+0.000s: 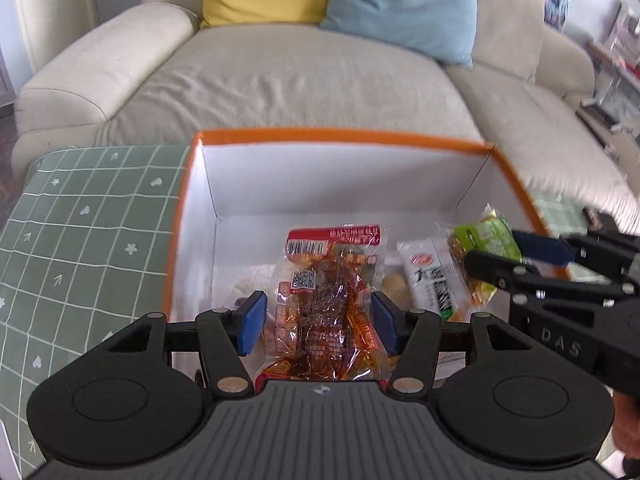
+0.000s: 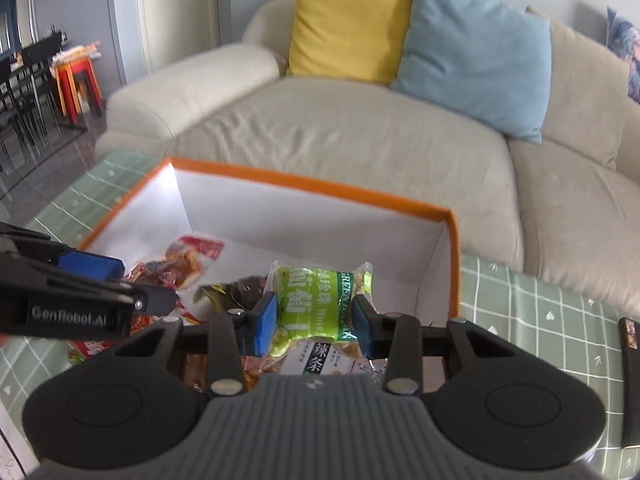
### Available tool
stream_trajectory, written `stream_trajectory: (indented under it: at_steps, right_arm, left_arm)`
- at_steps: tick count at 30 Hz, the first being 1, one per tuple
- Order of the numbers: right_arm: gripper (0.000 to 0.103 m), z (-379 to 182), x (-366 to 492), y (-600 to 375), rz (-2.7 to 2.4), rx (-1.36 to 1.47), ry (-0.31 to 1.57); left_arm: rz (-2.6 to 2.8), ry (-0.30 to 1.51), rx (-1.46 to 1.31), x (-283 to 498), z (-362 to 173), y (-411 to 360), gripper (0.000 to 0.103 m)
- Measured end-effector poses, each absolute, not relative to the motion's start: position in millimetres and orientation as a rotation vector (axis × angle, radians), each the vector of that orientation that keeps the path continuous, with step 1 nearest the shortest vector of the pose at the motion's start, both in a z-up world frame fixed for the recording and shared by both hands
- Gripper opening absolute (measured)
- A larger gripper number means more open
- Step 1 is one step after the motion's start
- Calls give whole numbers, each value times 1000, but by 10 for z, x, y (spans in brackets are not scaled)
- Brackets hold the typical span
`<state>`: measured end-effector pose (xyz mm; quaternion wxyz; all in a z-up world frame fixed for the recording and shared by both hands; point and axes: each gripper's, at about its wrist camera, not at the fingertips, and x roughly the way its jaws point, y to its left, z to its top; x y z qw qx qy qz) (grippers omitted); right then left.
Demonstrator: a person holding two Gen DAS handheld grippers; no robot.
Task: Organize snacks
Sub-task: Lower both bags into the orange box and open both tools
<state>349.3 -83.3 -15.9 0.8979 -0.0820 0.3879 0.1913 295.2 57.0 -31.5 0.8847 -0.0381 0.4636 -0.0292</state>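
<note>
Snacks are sitting inside the orange-rimmed box (image 1: 516,184) on the green grid tablecloth (image 1: 80,240). Left gripper (image 1: 318,322) is clamping the red-orange snack bag (image 1: 328,300); right gripper (image 2: 314,322) is squeezing the green snack packet (image 2: 316,300) over the box.

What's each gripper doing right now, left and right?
Left gripper: closed on the red snack pack, over the orange box.
Right gripper: closed on the green snack pack, over the same box.
</note>
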Motion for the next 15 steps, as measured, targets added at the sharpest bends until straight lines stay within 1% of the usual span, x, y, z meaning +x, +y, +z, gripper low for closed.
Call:
stream_trajectory:
  at_steps: [11,15]
  right_arm:
    - [39,-553,3736,-688,372,-294,902]
    - [39,-565,3726,-657,379,-322,893]
  left_arm:
    - [-50,1026,0,3158,-561,451,67]
    - [-52,1034,13,3173,-594,395,68]
